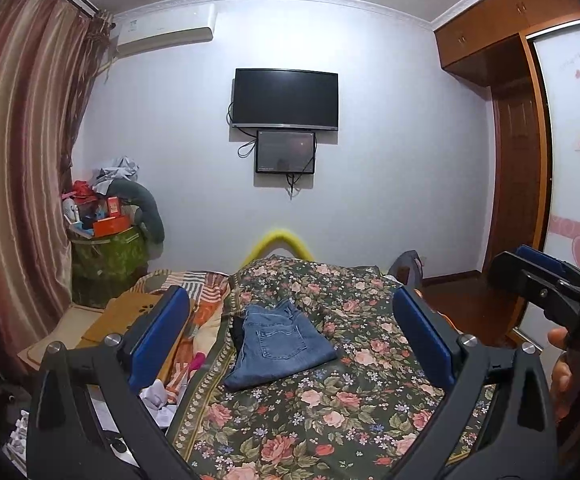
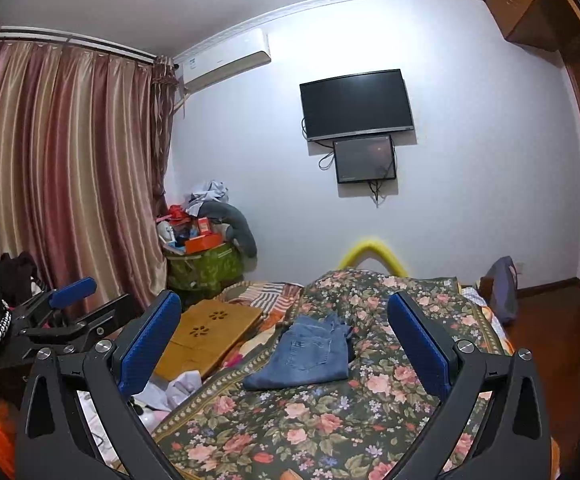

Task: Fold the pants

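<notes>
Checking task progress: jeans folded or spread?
Folded. The jeans lie as a compact stack, back pocket up, on the bedspread; no legs laid out.

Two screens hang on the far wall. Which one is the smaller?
The lower screen, mounted just beneath the television. It is clearly narrower and shorter, with cables hanging from it.

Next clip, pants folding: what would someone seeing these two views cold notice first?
The blue jeans, folded into a compact bundle, lie on the floral bedspread between both open grippers, left gripper and right gripper, neither touching them. Beyond, a dark wall TV hangs above a smaller screen.
</notes>
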Motion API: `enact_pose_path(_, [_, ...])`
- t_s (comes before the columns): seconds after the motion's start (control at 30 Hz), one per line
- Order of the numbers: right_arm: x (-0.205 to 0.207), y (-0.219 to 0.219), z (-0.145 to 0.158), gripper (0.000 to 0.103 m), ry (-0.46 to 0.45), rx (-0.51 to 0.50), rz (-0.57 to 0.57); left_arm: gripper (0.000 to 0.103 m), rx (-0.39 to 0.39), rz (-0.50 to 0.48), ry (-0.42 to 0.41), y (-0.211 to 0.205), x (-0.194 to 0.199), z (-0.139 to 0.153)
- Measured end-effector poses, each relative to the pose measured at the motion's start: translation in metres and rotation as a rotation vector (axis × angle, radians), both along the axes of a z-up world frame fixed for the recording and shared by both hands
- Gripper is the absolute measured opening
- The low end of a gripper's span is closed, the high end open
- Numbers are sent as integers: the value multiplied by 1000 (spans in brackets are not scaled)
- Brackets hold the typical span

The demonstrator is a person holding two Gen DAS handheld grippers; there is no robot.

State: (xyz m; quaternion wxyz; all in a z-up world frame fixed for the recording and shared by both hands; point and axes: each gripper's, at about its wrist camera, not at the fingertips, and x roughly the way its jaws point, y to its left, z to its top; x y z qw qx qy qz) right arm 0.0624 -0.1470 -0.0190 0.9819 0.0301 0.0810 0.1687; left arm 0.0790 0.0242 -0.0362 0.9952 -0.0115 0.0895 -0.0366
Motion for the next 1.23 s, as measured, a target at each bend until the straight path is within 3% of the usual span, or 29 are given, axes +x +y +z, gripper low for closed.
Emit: enact_pose_path(1.23, [0,-2,-2,103,11,10,-6,103,4,-39,-2,2,-2,4])
